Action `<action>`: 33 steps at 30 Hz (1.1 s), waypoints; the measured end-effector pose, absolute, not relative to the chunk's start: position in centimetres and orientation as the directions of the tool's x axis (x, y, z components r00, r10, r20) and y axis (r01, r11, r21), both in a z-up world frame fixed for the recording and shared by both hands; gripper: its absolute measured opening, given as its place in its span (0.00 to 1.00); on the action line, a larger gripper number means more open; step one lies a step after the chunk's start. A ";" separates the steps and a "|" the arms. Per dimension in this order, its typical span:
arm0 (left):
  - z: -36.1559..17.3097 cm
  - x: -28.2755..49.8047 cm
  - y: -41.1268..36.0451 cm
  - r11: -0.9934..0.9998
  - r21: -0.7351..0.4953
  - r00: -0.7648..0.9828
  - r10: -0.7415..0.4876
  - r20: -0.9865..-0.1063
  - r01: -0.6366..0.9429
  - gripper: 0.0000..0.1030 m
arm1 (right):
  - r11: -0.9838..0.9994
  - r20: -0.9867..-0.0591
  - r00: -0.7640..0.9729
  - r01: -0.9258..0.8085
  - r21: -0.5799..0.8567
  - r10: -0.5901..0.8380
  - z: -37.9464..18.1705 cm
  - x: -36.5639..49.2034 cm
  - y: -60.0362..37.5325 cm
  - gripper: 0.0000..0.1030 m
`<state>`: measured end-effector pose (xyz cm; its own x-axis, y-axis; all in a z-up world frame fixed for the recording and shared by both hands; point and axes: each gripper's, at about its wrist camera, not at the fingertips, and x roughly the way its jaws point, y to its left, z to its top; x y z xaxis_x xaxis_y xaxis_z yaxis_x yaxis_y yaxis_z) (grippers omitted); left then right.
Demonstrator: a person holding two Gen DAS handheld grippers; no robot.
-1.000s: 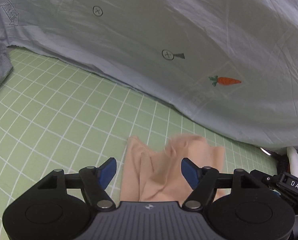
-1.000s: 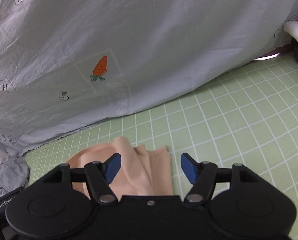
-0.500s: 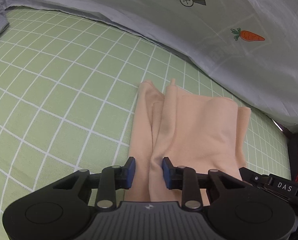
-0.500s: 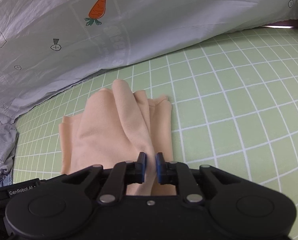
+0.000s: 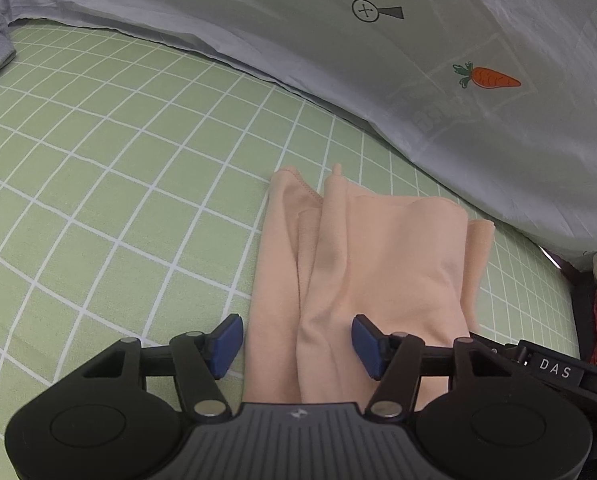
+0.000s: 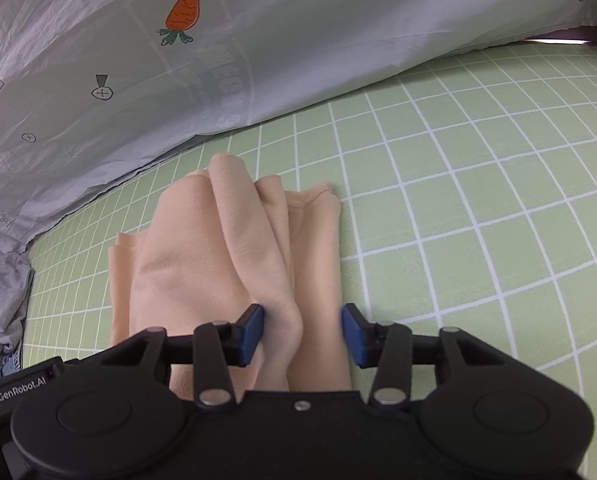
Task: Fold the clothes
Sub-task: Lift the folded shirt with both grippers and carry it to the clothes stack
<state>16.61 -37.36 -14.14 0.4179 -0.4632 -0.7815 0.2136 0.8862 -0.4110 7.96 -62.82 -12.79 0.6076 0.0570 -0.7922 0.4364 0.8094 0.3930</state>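
Our left gripper (image 5: 296, 340) and right gripper (image 6: 302, 334) both stand wide open, gripping nothing, astride the near end of the peach garment (image 6: 226, 264); its long axis runs straight ahead on the green checked sheet (image 5: 118, 184).

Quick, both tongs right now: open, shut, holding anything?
Left tongs: open, straddling the peach garment, holding nothing.
Right tongs: open over the same garment, holding nothing.

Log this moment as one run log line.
left gripper: open | right gripper: open | peach garment: folded, lying on green grid sheet
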 end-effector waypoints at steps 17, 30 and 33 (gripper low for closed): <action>-9.1 9.8 -35.8 0.749 -0.607 0.390 -0.659 -0.643 0.265 0.15 | 0.829 -0.685 0.726 0.421 0.369 -0.063 -4.9 -1.1 -59.6 0.09; -7.3 -3.0 -41.0 0.619 -0.592 0.215 -0.762 -0.610 0.516 0.15 | 0.727 -0.645 0.694 0.617 0.303 -0.320 -1.8 -18.3 -58.4 0.09; -8.1 -6.0 -42.9 0.606 -0.578 0.181 -0.759 -0.626 0.547 0.15 | 0.699 -0.654 0.675 0.648 0.303 -0.341 -2.4 -21.8 -58.8 0.09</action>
<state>-5.97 -42.90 -8.08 0.1805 -0.7590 -0.6256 0.5465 0.6062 -0.5778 -21.76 -58.76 -2.41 0.6749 -0.3412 -0.6543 0.6475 0.6991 0.3033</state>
